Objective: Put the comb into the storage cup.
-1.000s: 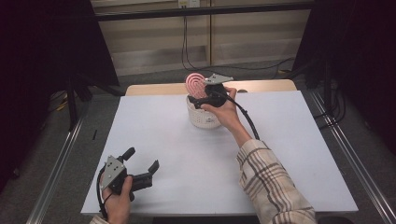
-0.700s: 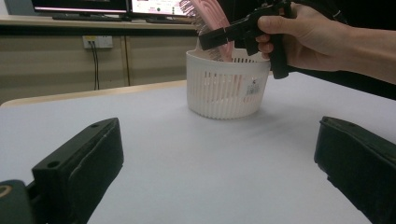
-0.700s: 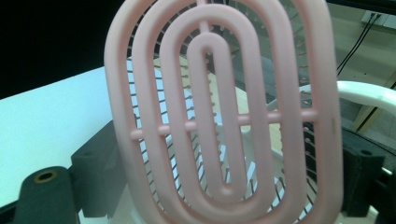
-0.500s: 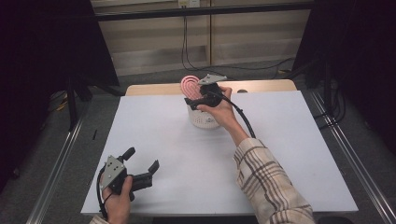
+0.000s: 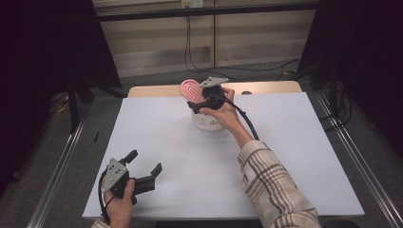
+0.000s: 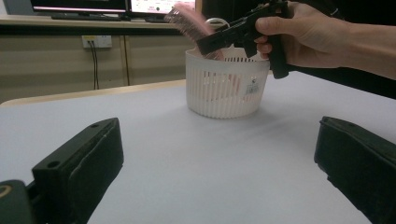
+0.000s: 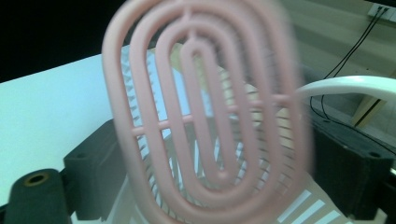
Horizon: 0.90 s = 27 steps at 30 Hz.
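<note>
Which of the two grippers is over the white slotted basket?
The right gripper, at the white slotted plastic basket beside the pink brush; the left gripper sits near the table's front edge.

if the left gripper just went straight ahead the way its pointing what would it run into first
Most likely the white slatted basket, which sits almost straight ahead between the left gripper's open jaws, with bare white table between. Depth is hard to judge, so it might just graze the basket's side.

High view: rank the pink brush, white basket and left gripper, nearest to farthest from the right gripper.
1. pink brush: at the tips of the right gripper, sticking up from the basket.
2. white basket: directly under that gripper, toward the table's far edge.
3. left gripper: near-left corner, jaws open, holding nothing.
</note>
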Tool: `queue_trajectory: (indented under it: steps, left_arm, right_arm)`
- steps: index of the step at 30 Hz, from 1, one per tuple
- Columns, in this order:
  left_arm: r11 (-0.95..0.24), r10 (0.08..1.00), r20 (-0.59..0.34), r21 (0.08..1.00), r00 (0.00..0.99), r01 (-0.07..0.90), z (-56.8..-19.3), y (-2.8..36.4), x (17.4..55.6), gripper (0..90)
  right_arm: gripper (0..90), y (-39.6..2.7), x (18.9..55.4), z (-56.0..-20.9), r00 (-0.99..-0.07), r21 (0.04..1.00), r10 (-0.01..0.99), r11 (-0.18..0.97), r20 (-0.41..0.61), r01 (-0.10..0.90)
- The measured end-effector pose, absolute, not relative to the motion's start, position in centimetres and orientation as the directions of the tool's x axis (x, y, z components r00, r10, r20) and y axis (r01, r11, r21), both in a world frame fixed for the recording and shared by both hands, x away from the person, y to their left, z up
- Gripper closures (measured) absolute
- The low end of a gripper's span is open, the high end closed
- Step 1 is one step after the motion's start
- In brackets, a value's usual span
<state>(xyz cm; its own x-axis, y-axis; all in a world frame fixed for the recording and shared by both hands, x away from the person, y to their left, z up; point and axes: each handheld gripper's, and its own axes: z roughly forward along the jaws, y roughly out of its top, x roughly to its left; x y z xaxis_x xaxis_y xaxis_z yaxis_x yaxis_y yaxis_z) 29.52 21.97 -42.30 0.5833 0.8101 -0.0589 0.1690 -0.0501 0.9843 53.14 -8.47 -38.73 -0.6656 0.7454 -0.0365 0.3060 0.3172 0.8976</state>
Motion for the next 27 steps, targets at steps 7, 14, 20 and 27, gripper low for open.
queue_trajectory:
  steps: [7,14,20,27]
  left_arm:
    - [-0.049,0.809,-0.061,0.984,0.585,0.170,-42.30,21.96,29.51,1.5]
    - [-0.051,0.810,-0.059,0.984,0.583,0.170,-42.30,21.98,29.51,1.4]
    - [-0.049,0.809,-0.061,0.984,0.584,0.170,-42.31,21.99,29.52,1.5]
    - [-0.048,0.810,-0.060,0.985,0.583,0.168,-42.28,21.94,29.48,1.4]
  right_arm:
    - [11.4,-8.52,53.12,-38.70,-0.663,0.896,0.747,0.317,-0.035,0.310]
    - [10.3,-8.68,53.04,-38.62,-0.663,0.899,0.748,0.304,-0.021,0.315]
    - [10.5,-8.97,52.84,-38.31,-0.660,0.902,0.751,0.294,-0.014,0.315]
    - [9.9,-9.30,52.53,-38.06,-0.658,0.903,0.753,0.293,-0.015,0.315]
